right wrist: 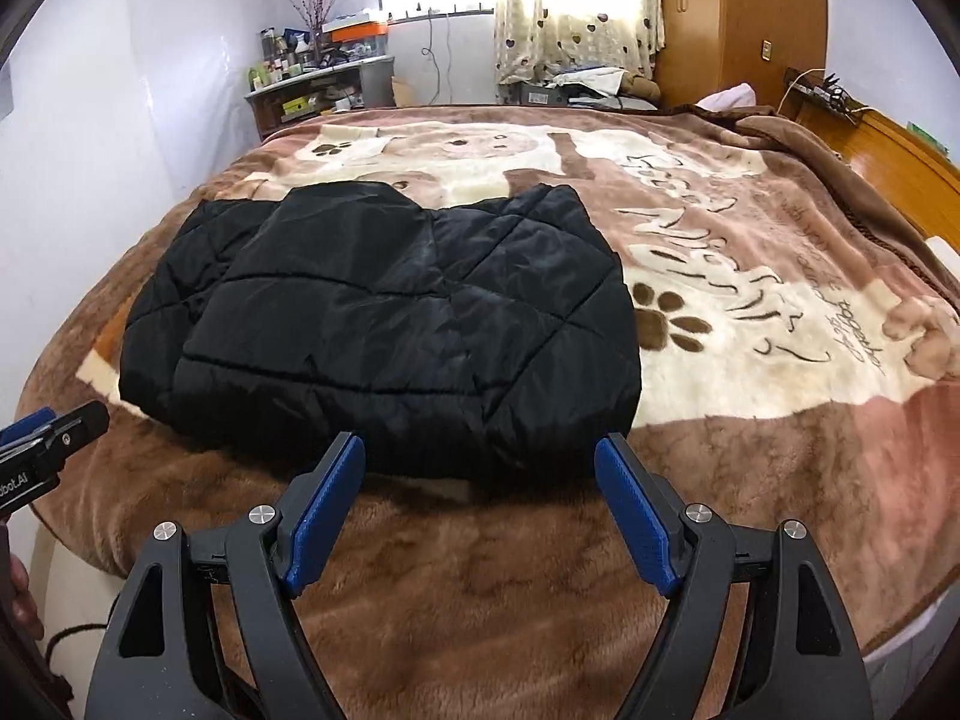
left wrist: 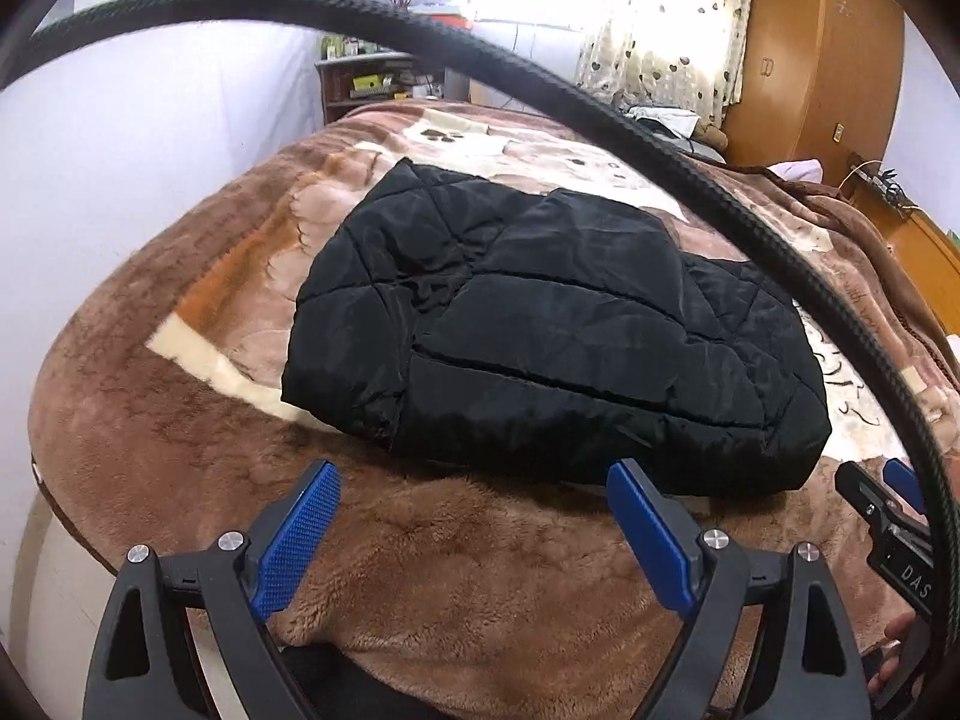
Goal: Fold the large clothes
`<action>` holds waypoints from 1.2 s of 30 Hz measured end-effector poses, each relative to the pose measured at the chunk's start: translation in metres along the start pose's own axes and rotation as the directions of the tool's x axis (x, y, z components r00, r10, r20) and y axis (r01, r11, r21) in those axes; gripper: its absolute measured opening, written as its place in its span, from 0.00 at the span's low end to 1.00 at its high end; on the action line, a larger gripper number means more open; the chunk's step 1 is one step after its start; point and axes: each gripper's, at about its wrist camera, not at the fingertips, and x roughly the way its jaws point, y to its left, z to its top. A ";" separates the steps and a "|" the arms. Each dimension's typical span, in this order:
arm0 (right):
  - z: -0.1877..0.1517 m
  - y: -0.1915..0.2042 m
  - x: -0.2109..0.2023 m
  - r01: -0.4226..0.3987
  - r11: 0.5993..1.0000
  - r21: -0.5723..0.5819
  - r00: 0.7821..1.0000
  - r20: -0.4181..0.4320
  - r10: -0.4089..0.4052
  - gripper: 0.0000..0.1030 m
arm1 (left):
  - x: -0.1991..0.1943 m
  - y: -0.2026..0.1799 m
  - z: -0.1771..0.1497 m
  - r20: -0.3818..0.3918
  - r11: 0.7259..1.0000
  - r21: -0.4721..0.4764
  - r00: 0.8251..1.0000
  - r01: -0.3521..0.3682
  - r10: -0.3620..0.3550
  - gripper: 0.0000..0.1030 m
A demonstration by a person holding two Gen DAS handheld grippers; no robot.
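Left wrist view: black cable [left wrist: 690, 162] across folded jacket [left wrist: 540, 336], both hand-held grippers [left wrist: 474, 534] [right wrist: 480, 516] wide apart, empty.

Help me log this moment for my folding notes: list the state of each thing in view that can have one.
Black quilted jacket: folded into a compact bundle, lying on the blanket, held by nothing.
Left hand-held gripper: open, empty, short of the jacket's near edge.
Right hand-held gripper: open, empty, at the jacket's near edge.
Brown blanket: spread flat over the bed.
Curtain: drawn, backlit.
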 end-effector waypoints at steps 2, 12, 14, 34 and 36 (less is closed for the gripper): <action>-0.003 0.001 -0.004 0.004 1.000 0.002 1.000 -0.001 -0.004 0.77 | -0.004 -0.002 -0.003 0.000 1.000 0.003 1.000 0.004 -0.004 0.88; -0.013 0.001 -0.012 0.010 1.000 0.026 1.000 0.001 -0.010 0.77 | -0.017 -0.014 -0.015 -0.003 0.999 0.048 1.000 -0.007 0.008 0.88; -0.015 0.002 -0.013 0.007 1.000 0.023 1.000 0.002 -0.007 0.77 | -0.017 -0.015 -0.018 -0.002 0.999 0.045 1.000 -0.007 0.007 0.88; -0.022 0.006 -0.015 -0.005 1.000 0.016 1.000 -0.002 0.005 0.77 | -0.028 -0.027 -0.026 0.051 0.997 0.072 0.998 -0.039 0.035 0.88; -0.022 0.006 -0.015 -0.006 1.000 0.014 1.000 -0.002 0.006 0.77 | -0.029 -0.027 -0.026 0.050 0.997 0.071 0.998 -0.041 0.037 0.88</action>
